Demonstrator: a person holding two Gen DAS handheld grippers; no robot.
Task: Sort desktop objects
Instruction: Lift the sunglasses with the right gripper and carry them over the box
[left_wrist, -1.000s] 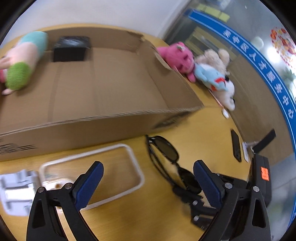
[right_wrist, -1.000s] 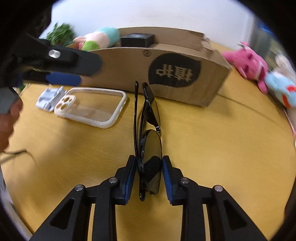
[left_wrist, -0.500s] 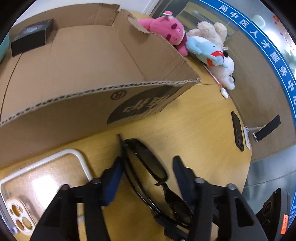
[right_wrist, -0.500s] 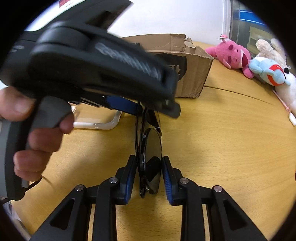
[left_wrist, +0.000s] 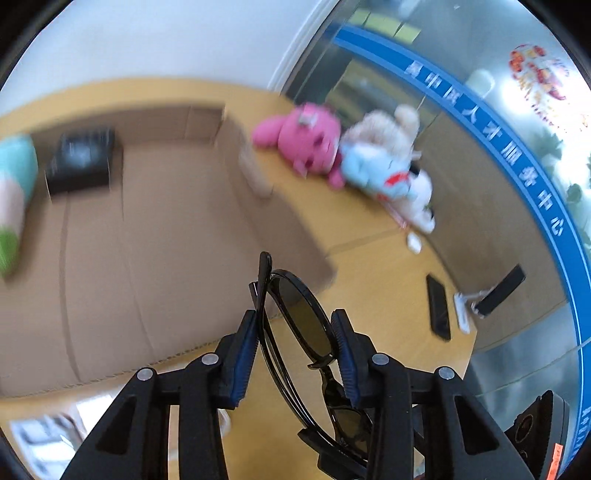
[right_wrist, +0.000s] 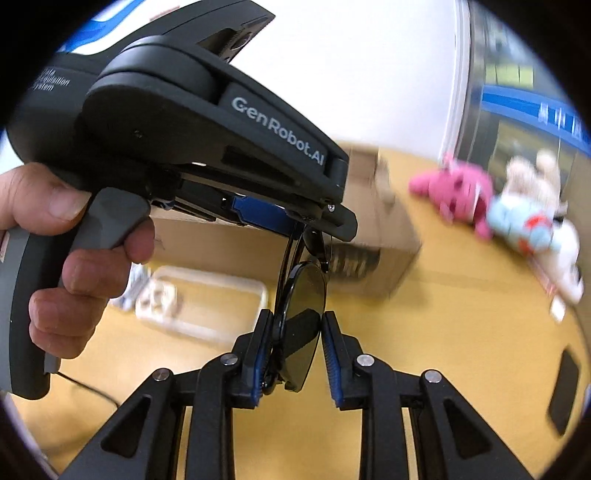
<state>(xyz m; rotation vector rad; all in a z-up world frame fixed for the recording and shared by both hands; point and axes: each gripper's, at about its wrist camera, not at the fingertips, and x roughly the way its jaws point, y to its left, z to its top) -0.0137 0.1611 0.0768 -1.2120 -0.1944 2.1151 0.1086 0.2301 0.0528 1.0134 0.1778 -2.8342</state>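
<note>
Carrying sunglasses (left_wrist: 295, 325) above the bench (left_wrist: 373, 266) toward the box (left_wrist: 147, 236), both claws grasping: left claw (left_wrist: 295, 350) closing on one lens, right claw (right_wrist: 291, 354) clenched on the other. Next, probably: lower into box, release together.

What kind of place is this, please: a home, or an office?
Probably an office or public service centre, not a home: a glass partition with a blue banner of Chinese characters, a wooden desk, a cardboard box and plush toys on it.
</note>
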